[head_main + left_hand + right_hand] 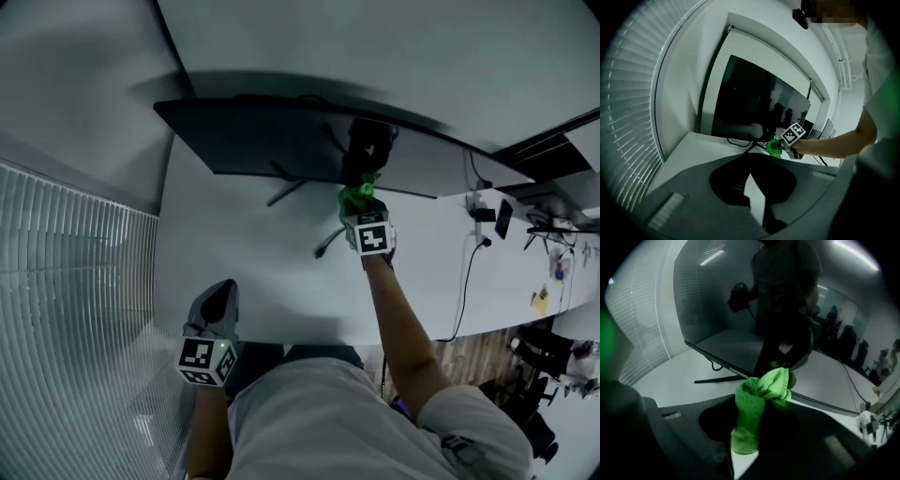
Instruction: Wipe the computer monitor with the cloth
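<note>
Pressing green cloth (761, 391) to lower edge of monitor (272, 141), just right of its stand: R gripper (754, 430), fingers clamped on cloth, bunched end up vs. screen. L gripper (752, 187) low over near edge of counter (244, 267), well apart, fingers together, nothing betw. them.

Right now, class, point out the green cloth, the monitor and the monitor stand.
green cloth (747, 423), right gripper view, hanging fold.
monitor (754, 103), left gripper view, screen centre.
monitor stand (719, 379), right gripper view, foot.
</note>
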`<state>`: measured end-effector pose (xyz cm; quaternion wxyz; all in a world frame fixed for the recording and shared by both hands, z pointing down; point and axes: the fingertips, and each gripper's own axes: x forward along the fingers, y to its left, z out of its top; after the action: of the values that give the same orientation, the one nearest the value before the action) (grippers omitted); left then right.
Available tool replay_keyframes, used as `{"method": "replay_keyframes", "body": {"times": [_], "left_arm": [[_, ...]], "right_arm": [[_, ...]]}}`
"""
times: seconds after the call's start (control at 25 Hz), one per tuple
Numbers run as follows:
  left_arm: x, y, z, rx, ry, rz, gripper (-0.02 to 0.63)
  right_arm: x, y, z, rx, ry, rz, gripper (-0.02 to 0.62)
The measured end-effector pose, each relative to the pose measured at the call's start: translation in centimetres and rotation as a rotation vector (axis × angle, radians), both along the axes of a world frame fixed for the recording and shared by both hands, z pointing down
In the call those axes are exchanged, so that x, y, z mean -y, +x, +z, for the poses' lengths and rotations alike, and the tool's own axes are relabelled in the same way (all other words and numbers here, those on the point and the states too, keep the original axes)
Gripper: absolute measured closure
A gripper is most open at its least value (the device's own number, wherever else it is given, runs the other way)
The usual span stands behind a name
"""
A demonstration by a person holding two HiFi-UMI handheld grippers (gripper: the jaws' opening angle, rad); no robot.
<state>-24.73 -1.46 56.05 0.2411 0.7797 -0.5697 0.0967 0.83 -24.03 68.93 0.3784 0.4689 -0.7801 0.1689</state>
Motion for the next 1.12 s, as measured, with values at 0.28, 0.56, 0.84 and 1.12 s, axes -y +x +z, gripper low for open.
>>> {"method": "replay_keyframes", "body": {"times": [0.28,0.56,0.84,1.12], "left_arm": [[-0.7,-3.4,0.3,0.0,-0.001,-0.018,0.597],[-1.1,-6.7,0.5,-0.011,0.002,-0.025,0.597],[-1.6,-9.6,0.0,-0.012,-0.002,-0.039,0.597],[-2.4,-11.9,1.2,-0.017,-0.008,-0.06,0.597]], "right_arm": [[-0.3,-3.4,-0.1,-0.01,-0.002,-0.006,0.491],[-0.3,-7.8,-0.1,-0.001,0.006,-0.029,0.491],[-0.5,-12.0,-0.7,0.015,0.01,-0.054,0.491],[-1.0,-17.0,-0.1,0.035,0.016,-0.101,0.491]]}}
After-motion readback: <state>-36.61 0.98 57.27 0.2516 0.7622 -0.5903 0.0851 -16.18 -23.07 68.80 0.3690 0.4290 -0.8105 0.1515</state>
